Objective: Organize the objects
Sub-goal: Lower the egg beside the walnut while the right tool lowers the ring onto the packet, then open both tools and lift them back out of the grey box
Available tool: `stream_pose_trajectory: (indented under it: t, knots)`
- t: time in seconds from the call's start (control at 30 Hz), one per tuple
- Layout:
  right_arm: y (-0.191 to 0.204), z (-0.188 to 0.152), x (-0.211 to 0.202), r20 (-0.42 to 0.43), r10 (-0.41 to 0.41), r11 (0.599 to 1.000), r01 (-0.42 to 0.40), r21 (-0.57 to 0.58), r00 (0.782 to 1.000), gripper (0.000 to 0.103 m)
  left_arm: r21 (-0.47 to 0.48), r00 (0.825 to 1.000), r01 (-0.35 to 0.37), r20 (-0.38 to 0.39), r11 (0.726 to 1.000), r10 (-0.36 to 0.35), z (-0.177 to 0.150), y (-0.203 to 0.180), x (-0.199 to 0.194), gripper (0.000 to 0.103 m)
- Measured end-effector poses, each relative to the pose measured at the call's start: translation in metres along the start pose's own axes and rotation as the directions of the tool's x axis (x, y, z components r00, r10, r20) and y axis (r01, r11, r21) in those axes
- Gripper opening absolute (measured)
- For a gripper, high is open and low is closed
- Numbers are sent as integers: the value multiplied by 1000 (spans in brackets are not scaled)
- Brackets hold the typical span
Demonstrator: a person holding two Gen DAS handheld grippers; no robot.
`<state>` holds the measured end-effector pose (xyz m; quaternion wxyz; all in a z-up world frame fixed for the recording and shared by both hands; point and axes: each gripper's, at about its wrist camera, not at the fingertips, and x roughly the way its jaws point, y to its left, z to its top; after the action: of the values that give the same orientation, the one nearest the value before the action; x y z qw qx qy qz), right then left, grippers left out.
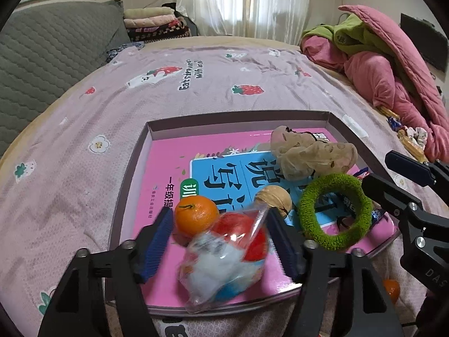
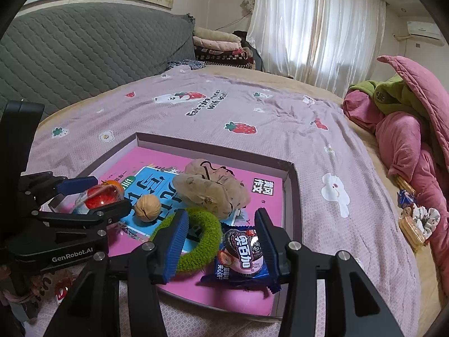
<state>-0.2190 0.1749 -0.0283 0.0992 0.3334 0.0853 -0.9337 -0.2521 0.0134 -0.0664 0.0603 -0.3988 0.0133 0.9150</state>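
Observation:
A shallow box (image 1: 134, 168) (image 2: 291, 185) on the bed holds a pink book (image 1: 168, 163) (image 2: 269, 196). On the book lie an orange (image 1: 196, 214), a walnut (image 1: 273, 196) (image 2: 147, 207), a beige scrunchie (image 1: 311, 151) (image 2: 213, 188) and a green scrunchie (image 1: 335, 210) (image 2: 196, 240). My left gripper (image 1: 221, 241) (image 2: 92, 193) is open around a clear-wrapped red and white snack (image 1: 227, 258) (image 2: 98, 196) that rests on the book. My right gripper (image 2: 221, 241) (image 1: 393, 179) is open around a blue cookie packet (image 2: 241, 258), which lies on the book.
The box sits on a pink strawberry-print sheet (image 1: 196, 84) (image 2: 224, 112). A heap of pink and green bedding (image 1: 378, 64) (image 2: 407, 129) lies at the right, with snack packets and a white scrunchie (image 2: 421, 219) beside it. A grey headboard (image 1: 50, 53) stands left. Another orange (image 1: 391, 289) lies outside the box.

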Motion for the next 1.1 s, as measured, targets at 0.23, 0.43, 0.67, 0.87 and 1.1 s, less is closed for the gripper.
stream_pose_trajectory:
  t: [0.23,0.43,0.67,0.87,1.1]
  knots:
    - [0,1,-2,6,-2,1000,2,2,1000,49,-20,1000,-1,10,1000,1,3,4,-2,74]
    - [0,3,-5,17,0,1000,0,4,1000,53,-38,999,-9,40,999,10,9,8,-15,74]
    - [-2,6,-11,39,4,1000,-5,9,999,59,-45,996,-18,82,999,21,18,9,-36,75]
    - [-1,7,-19,69,12,1000,-13,8,998,68,-46,993,-31,112,998,36,20,12,-52,76]
    - [-6,12,-36,124,45,998,-49,27,991,75,-49,986,-36,162,998,44,21,14,-77,76]
